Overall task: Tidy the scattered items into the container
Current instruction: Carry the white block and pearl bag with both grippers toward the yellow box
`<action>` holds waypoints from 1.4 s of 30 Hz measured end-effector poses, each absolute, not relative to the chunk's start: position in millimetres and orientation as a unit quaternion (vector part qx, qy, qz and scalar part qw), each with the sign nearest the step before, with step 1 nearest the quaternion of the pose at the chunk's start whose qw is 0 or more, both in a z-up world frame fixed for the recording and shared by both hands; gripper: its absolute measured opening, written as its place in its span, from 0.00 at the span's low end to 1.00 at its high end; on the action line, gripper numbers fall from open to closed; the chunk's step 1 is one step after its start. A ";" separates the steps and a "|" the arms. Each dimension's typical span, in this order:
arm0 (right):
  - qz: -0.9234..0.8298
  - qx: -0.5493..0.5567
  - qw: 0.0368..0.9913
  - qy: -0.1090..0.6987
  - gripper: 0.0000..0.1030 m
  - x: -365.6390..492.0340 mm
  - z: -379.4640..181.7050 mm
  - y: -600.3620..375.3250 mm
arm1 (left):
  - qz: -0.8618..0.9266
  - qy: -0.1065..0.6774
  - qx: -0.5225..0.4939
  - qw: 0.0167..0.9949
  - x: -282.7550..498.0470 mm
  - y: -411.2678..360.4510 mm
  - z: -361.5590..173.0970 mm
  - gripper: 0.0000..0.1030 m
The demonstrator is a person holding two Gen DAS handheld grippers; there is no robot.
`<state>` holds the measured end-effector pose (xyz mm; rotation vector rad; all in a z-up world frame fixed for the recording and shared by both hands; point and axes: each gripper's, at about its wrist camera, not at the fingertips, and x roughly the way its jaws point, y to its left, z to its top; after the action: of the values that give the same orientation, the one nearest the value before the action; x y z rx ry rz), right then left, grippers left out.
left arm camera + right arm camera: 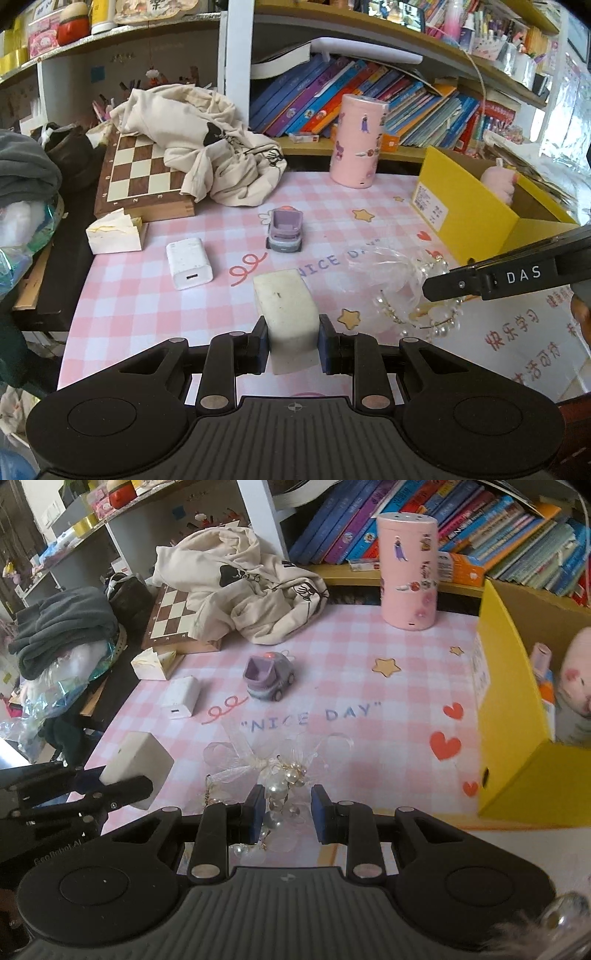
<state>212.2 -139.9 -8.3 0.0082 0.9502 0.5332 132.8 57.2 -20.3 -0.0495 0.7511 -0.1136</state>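
My left gripper [292, 338] is shut on an off-white block [286, 310], which also shows in the right wrist view [138, 758], held just above the pink checked mat. My right gripper [287, 814] is open, its pads on either side of a pearl hair accessory with clear ribbon [275, 775], also seen in the left wrist view [417, 295]. A white charger [189, 263] and a purple toy car [285, 229] lie on the mat. The yellow box [513, 716] stands at the right, holding a pink plush [576, 672].
A pink cylinder [359, 140] stands at the back of the mat. A cream garment [207, 144] lies over a chessboard [133, 170] at the back left. A small paper box [116, 232] sits by the mat's left edge. Books fill the shelf behind.
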 end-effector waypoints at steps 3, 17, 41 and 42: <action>0.252 0.003 0.859 0.445 0.24 202.1 -2.2 -149.0 | -0.065 0.366 -0.023 0.928 127.6 51.3 -16.7 0.23; 0.222 0.028 0.865 0.449 0.24 163.1 2.4 -191.3 | -0.122 0.358 -0.010 0.925 105.4 14.6 -3.5 0.23; 0.126 0.065 0.890 0.433 0.24 124.8 5.9 -251.7 | -0.220 0.356 0.026 0.908 101.1 -23.6 -0.3 0.23; 0.122 0.066 0.890 0.433 0.24 123.1 5.3 -254.0 | -0.223 0.355 0.026 0.907 101.7 -23.8 1.2 0.23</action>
<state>123.1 -254.0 5.3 0.1380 0.9001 0.2525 101.7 -23.8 1.2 0.0528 0.7333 -0.4600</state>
